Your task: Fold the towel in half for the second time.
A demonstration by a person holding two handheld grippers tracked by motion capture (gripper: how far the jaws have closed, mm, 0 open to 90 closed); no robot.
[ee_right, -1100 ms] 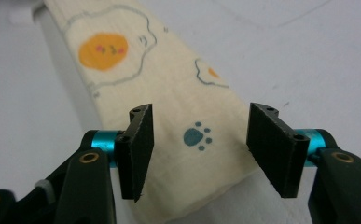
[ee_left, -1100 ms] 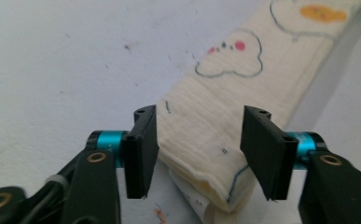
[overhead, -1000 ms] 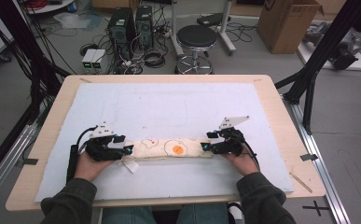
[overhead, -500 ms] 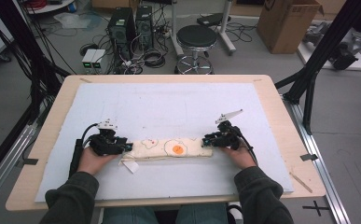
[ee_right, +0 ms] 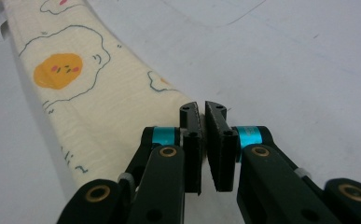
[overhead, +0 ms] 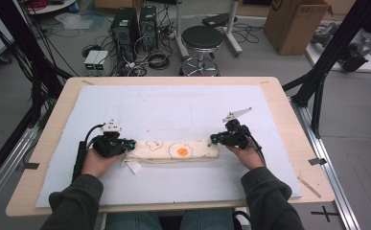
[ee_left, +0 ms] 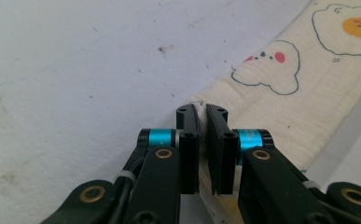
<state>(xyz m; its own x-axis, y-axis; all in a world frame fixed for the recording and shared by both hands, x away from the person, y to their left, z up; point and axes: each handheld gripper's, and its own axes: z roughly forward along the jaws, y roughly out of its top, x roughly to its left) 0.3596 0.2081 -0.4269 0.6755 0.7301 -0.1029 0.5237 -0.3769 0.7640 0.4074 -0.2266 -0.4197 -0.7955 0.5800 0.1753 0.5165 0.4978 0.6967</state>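
A cream towel (overhead: 173, 151) printed with fried eggs lies folded into a long strip on the white mat (overhead: 183, 105), near the front. My left gripper (overhead: 131, 143) is at the strip's left end, its jaws pressed together on the far corner of the towel (ee_left: 281, 107). At the right end, my right gripper (overhead: 213, 139) is shut the same way on the other far corner. In the left gripper view the left gripper (ee_left: 201, 109) pinches the cloth edge. In the right gripper view the right gripper (ee_right: 201, 106) holds the towel (ee_right: 89, 102) at its tip.
A small white label (overhead: 134, 167) sticks out from the towel's near left side. The mat covers most of the wooden table (overhead: 293, 124). Beyond the table stand a black stool (overhead: 202, 37), computer cases and a cardboard box (overhead: 293, 24) on the floor.
Both hands have shifted a little toward the far side, and the right gripper has edged inward. The towel strip lies in about the same place.
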